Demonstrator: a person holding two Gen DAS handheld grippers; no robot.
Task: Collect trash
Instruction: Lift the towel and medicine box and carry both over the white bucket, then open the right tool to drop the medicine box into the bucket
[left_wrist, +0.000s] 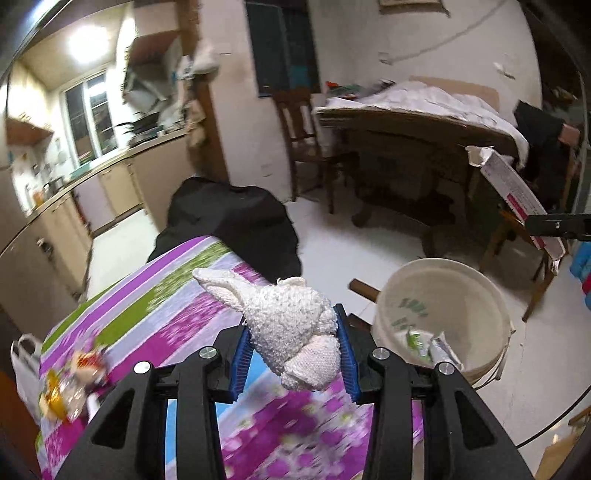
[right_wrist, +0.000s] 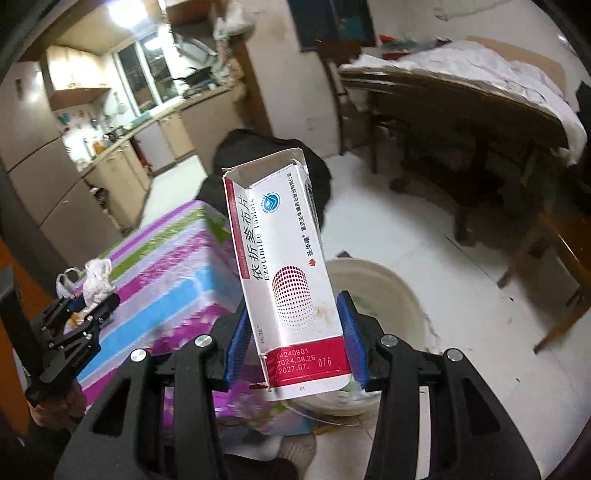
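My left gripper (left_wrist: 293, 349) is shut on a crumpled white tissue wad (left_wrist: 291, 328), held above the edge of the purple flowered tablecloth (left_wrist: 177, 317). A cream bucket (left_wrist: 443, 295) with some wrappers inside stands on the floor to its right. My right gripper (right_wrist: 293, 338) is shut on an empty white and red medicine box (right_wrist: 284, 266), held upright above the same bucket (right_wrist: 384, 291). The left gripper (right_wrist: 79, 317) with its tissue (right_wrist: 96, 280) shows at the left of the right wrist view. The box (left_wrist: 517, 195) and right gripper show at the far right of the left wrist view.
Wrappers and small trash (left_wrist: 70, 384) lie on the tablecloth's left end beside a white plastic bag (left_wrist: 24, 362). A black bag (left_wrist: 236, 221) sits behind the table. A wooden table (left_wrist: 417, 140) with white cloth, chairs (left_wrist: 303, 136) and a kitchen counter (left_wrist: 92, 177) stand beyond.
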